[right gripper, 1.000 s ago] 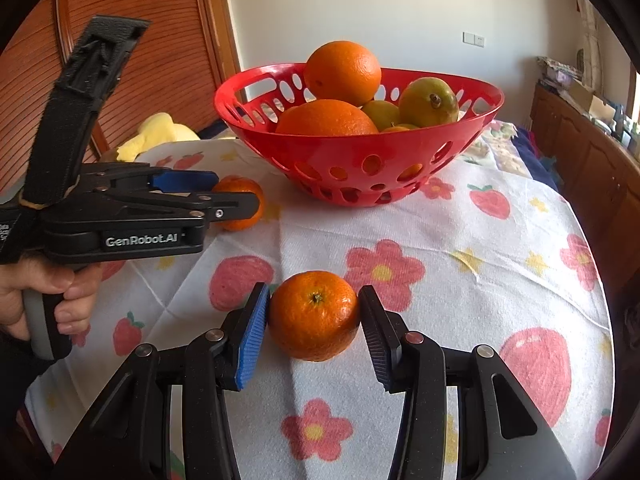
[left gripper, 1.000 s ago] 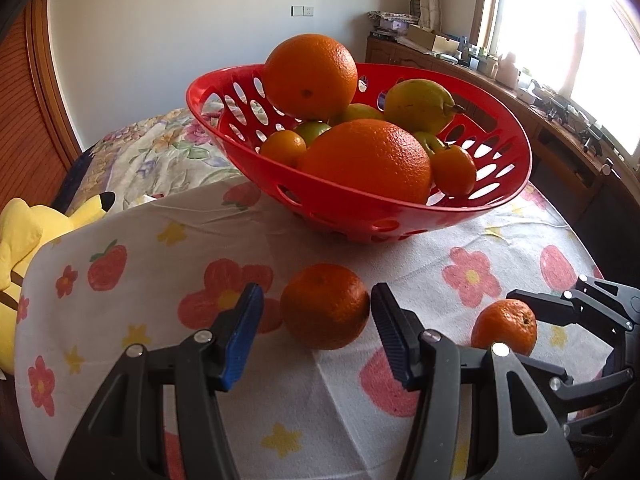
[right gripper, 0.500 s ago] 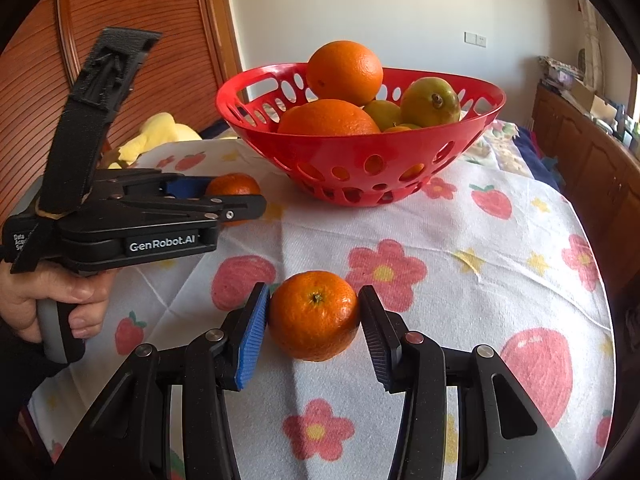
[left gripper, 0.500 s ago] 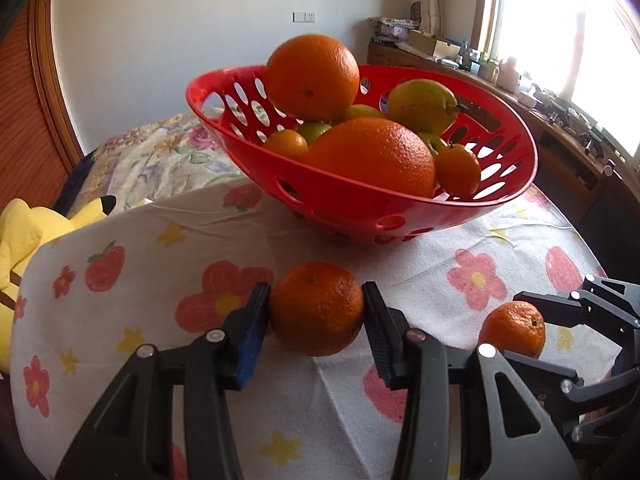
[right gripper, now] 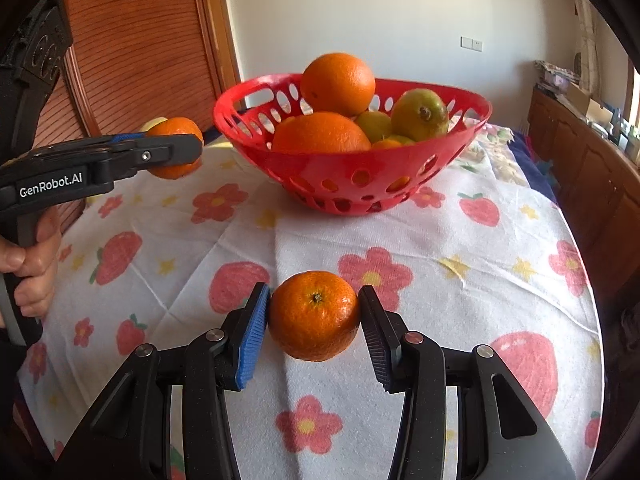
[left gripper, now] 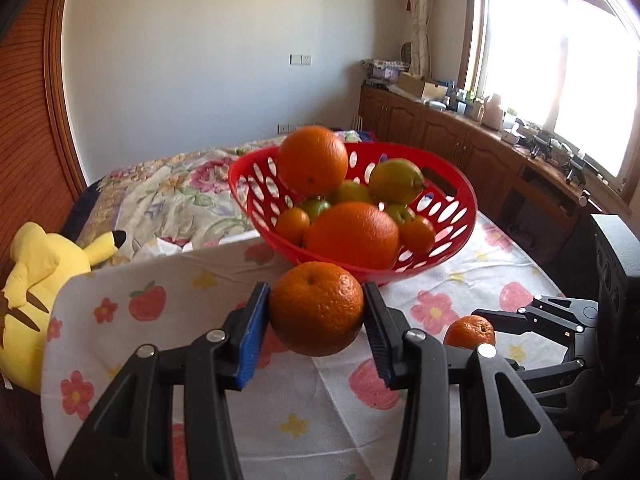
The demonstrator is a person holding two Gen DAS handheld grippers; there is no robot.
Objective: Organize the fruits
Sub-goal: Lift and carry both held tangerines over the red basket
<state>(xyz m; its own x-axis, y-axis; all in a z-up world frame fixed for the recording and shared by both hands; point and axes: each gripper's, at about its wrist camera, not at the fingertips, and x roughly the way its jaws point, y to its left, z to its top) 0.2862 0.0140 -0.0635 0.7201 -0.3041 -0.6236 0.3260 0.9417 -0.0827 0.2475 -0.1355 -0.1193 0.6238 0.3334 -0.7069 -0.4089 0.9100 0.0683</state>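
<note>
My left gripper (left gripper: pixel 316 316) is shut on a tangerine (left gripper: pixel 316 307) and holds it above the table, level with the near side of the red basket (left gripper: pixel 460 216); it also shows in the right wrist view (right gripper: pixel 174 148). The basket holds several oranges, tangerines and green fruits. My right gripper (right gripper: pixel 314 318) is open, its pads either side of a second tangerine (right gripper: pixel 314 315) that rests on the tablecloth; small gaps show at both pads. That tangerine also shows in the left wrist view (left gripper: pixel 469 331).
The round table has a white cloth (right gripper: pixel 460 248) with flowers and strawberries. A yellow plush toy (left gripper: pixel 36 280) lies off the table's left edge beside a bed (left gripper: pixel 168 196). Wooden cabinets (left gripper: pixel 460 144) run along the right wall.
My left gripper closed on its tangerine and lifted it off the cloth toward the basket's height. My right gripper stayed open around the second tangerine.
</note>
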